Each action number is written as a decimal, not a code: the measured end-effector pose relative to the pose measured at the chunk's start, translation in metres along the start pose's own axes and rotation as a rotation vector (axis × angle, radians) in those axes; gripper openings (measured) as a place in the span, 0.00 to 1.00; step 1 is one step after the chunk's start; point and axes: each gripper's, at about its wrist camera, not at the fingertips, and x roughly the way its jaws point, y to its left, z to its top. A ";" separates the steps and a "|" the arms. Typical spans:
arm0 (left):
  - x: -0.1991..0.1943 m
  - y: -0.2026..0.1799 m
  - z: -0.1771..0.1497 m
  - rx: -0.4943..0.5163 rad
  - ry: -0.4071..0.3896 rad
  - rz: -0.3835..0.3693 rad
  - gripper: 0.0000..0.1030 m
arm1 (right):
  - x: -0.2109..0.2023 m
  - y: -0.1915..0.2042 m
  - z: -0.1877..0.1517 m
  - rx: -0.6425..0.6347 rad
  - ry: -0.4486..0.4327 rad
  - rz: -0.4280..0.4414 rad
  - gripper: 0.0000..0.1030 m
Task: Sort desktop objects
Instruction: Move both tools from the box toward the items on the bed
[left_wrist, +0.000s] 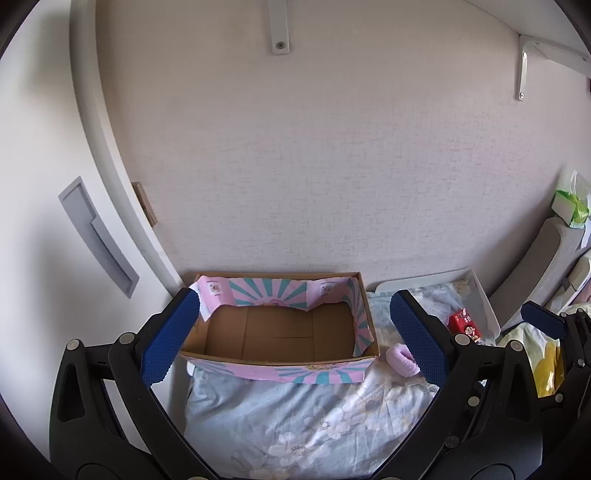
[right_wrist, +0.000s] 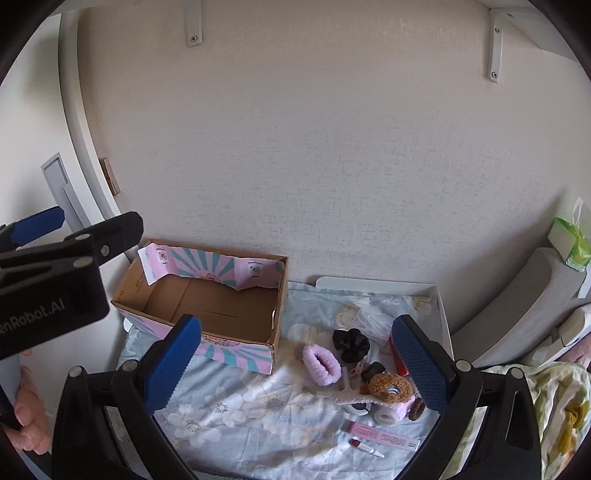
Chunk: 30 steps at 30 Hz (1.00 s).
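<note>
An open cardboard box (left_wrist: 280, 332) with a pink and teal pattern stands against the wall, its brown floor bare; the right wrist view has the box (right_wrist: 207, 306) at left. My left gripper (left_wrist: 291, 343) hangs open above the box's front edge, nothing between its fingers. My right gripper (right_wrist: 295, 363) is open over a pile of small items: a pink fluffy scrunchie (right_wrist: 320, 363), a black scrunchie (right_wrist: 351, 343), a brown fuzzy hair tie (right_wrist: 391, 387), a pink tube (right_wrist: 384, 435) and a small vial (right_wrist: 364, 446). In the left wrist view, the pink scrunchie (left_wrist: 402, 356) and a red carton (left_wrist: 465, 325) show.
Everything lies on a pale blue floral cloth (right_wrist: 236, 406) over a white tray (right_wrist: 443, 306). A plain wall stands close behind. A green tissue pack (right_wrist: 572, 240) sits on grey furniture at right. A hand (right_wrist: 29, 406) holds the left gripper's body (right_wrist: 51, 288) at the left edge.
</note>
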 end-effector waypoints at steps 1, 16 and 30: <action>-0.001 0.000 0.000 0.001 -0.002 0.000 0.99 | 0.000 0.001 0.000 -0.007 -0.002 -0.012 1.00; -0.013 -0.001 -0.013 0.008 -0.026 0.014 0.99 | -0.004 0.003 -0.002 -0.008 -0.018 -0.063 1.00; -0.011 0.003 -0.019 0.004 0.016 0.019 0.99 | -0.005 0.006 -0.002 0.000 -0.016 -0.065 1.00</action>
